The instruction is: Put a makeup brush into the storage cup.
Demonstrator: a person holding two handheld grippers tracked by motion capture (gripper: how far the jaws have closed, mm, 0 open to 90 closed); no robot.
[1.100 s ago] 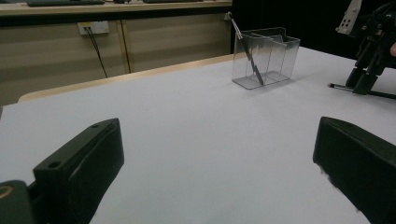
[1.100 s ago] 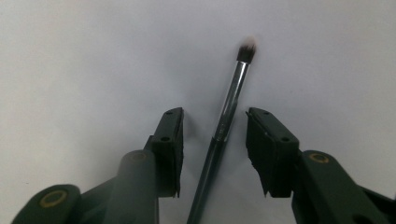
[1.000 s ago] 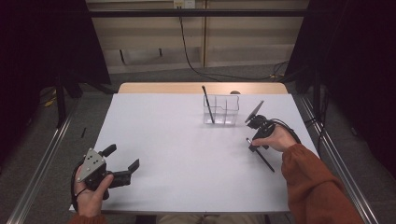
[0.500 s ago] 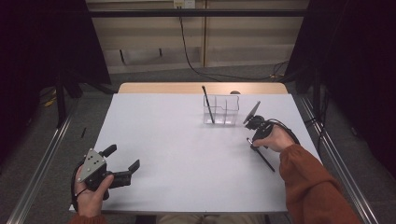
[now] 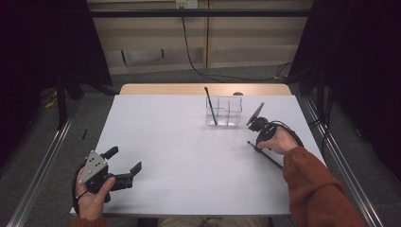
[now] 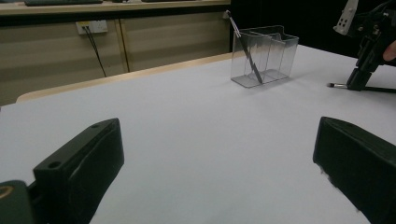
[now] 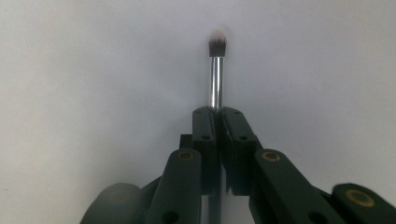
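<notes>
A slim black makeup brush (image 5: 272, 160) with a silver ferrule (image 7: 215, 79) lies flat on the white table at the right. My right gripper (image 5: 257, 144) points down at it near the bristle end. Its jaws have just been closing, and they are now shut on the brush handle (image 7: 217, 112). The pale bristle tip pokes out beyond the pads. The left gripper view shows the same grip from across the table (image 6: 358, 83). My left gripper (image 5: 124, 159) rests at the near left with its jaws wide open (image 6: 217, 135) and nothing between them.
A clear plastic organizer (image 5: 224, 112) with compartments stands at the back centre (image 6: 266, 53). Another dark brush (image 5: 211, 107) leans upright in its left compartment (image 6: 245, 51). The table (image 5: 189, 156) has metal rails along both sides.
</notes>
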